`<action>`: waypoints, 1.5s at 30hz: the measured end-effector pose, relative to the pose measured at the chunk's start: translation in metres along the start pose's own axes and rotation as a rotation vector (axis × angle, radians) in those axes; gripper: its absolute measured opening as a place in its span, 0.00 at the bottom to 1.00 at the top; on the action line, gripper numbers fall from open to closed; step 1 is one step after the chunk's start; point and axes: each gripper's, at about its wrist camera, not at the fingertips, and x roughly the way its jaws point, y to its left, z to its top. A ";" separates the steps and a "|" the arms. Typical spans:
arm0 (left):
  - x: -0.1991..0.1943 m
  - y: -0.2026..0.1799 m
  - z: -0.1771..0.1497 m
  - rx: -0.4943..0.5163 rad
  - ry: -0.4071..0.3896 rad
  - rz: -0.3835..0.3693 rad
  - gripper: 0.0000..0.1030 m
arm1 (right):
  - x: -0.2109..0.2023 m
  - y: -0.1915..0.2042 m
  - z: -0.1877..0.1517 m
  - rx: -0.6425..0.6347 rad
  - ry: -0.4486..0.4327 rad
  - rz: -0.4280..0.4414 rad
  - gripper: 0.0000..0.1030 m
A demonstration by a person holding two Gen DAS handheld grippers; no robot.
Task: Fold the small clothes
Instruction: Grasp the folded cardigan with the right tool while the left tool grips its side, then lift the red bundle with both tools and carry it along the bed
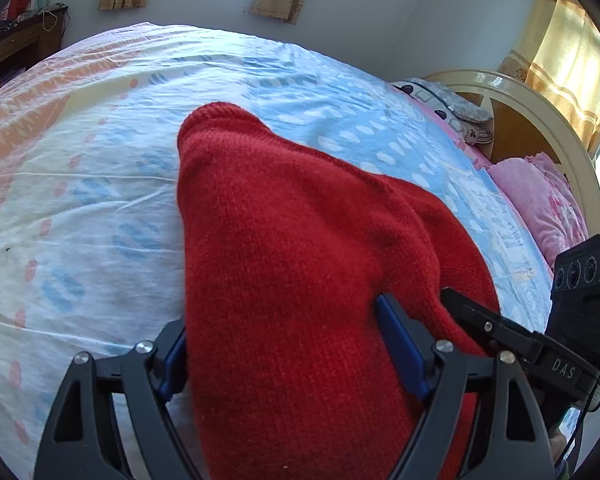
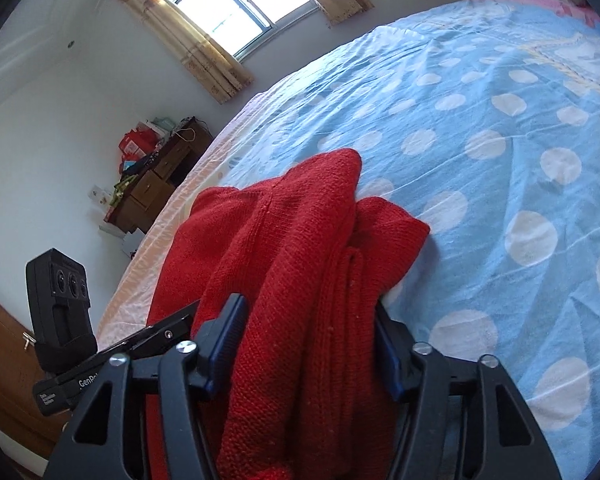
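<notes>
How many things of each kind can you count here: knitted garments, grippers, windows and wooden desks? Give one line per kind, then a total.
Red knitted garment: 1
Grippers: 2, the left gripper and the right gripper, each with the knit between its fingers
Window: 1
Wooden desk: 1
Total: 5

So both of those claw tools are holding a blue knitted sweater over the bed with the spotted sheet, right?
Not quite: the knitted sweater is red, not blue, as both wrist views show. The rest holds: the left gripper and the right gripper each have it between their jaws, over the bed with the spotted sheet.
</notes>
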 end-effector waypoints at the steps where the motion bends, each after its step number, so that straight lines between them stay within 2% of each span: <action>1: 0.000 0.000 0.000 0.002 -0.002 0.002 0.81 | -0.001 0.001 0.000 -0.008 -0.005 -0.007 0.48; 6: -0.001 -0.001 -0.001 0.009 -0.013 0.001 0.77 | -0.005 0.012 -0.004 -0.070 -0.029 -0.059 0.44; 16: 0.000 -0.001 -0.001 0.008 -0.015 0.002 0.77 | -0.005 0.009 -0.004 -0.061 -0.025 -0.057 0.44; 20: 0.000 -0.001 -0.001 0.006 -0.016 -0.002 0.74 | -0.004 0.010 -0.004 -0.066 -0.026 -0.065 0.44; 25: -0.002 -0.005 -0.001 0.012 -0.024 0.022 0.70 | -0.006 0.025 -0.006 -0.128 -0.043 -0.150 0.40; 28: -0.006 -0.009 -0.001 0.014 -0.023 0.045 0.62 | -0.008 0.042 -0.009 -0.173 -0.049 -0.238 0.35; 32: -0.025 -0.020 -0.002 0.068 -0.008 0.087 0.41 | -0.024 0.065 -0.018 -0.204 -0.063 -0.279 0.33; 35: -0.046 -0.019 -0.009 0.047 0.018 0.084 0.38 | -0.049 0.081 -0.030 -0.193 -0.072 -0.224 0.32; 39: -0.087 -0.018 -0.036 0.024 0.031 0.072 0.38 | -0.085 0.099 -0.057 -0.149 -0.066 -0.134 0.32; 45: -0.148 -0.020 -0.094 0.075 0.023 0.164 0.38 | -0.113 0.121 -0.121 -0.059 -0.010 0.010 0.32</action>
